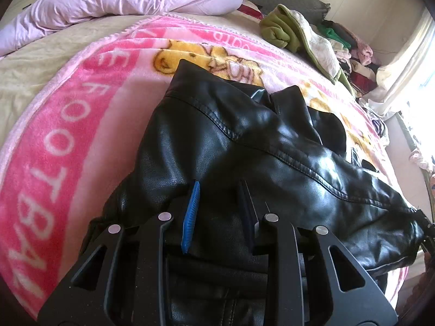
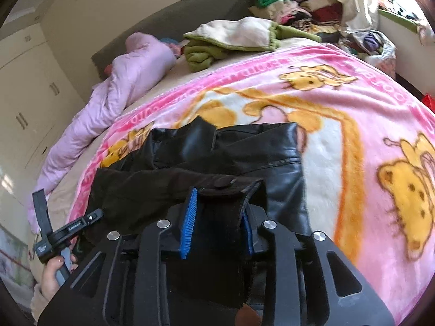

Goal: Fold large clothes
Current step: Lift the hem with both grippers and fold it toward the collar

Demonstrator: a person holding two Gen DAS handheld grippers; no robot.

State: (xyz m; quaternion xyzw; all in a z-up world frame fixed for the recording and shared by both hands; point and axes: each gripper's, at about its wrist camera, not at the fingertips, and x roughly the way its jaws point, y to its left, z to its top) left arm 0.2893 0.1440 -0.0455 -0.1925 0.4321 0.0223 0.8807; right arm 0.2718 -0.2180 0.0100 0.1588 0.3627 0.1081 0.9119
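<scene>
A black leather jacket (image 1: 244,146) lies crumpled on a pink cartoon blanket (image 1: 68,141) on the bed. My left gripper (image 1: 218,190) hovers over the jacket's near part with its blue-padded jaws apart and nothing pinched between them. In the right wrist view the jacket (image 2: 244,149) lies across the blanket (image 2: 353,135). My right gripper (image 2: 220,198) has a dark suede-lined flap with a snap button (image 2: 225,183) between its jaws, which press on the flap's edge. The left gripper's handle and the hand holding it show at the lower left.
A lilac quilt (image 1: 122,2) lies bunched at the far side of the bed. A green and cream fleece (image 1: 296,32) sits beyond the jacket. A heap of mixed clothes (image 2: 299,5) is piled by the window. White wardrobe doors (image 2: 24,87) stand at the left.
</scene>
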